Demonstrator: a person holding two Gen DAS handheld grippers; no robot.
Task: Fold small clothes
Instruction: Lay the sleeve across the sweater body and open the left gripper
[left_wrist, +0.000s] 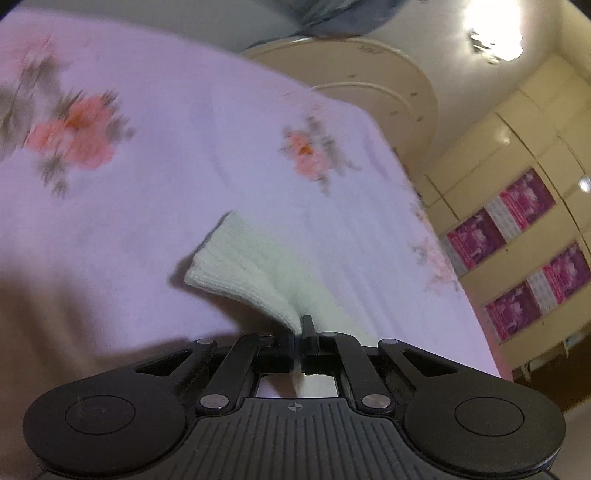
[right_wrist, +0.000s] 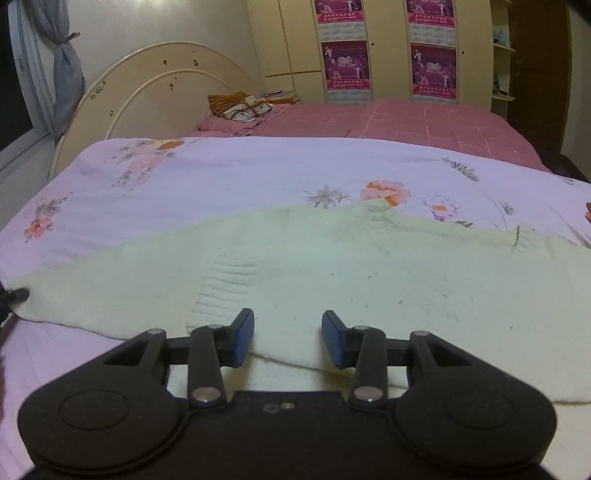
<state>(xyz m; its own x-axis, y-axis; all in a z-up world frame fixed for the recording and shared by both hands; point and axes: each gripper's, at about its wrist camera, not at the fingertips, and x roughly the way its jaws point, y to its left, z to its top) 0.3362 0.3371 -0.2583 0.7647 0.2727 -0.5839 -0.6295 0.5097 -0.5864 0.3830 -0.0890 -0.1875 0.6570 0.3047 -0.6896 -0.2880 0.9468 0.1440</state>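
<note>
A pale cream knitted sweater lies spread flat on a lilac floral sheet. In the left wrist view my left gripper is shut on a ribbed edge of the sweater and lifts it off the sheet. That view is motion-blurred. In the right wrist view my right gripper is open with blue pads, hovering over the sweater's near edge, empty. A dark tip of the left gripper shows at the sweater's far left corner.
A cream curved headboard stands behind the sheet. A pink bed with a pillow and folded cloth lies beyond. Cream wardrobes with magenta posters line the back wall. A window with a grey curtain is at the left.
</note>
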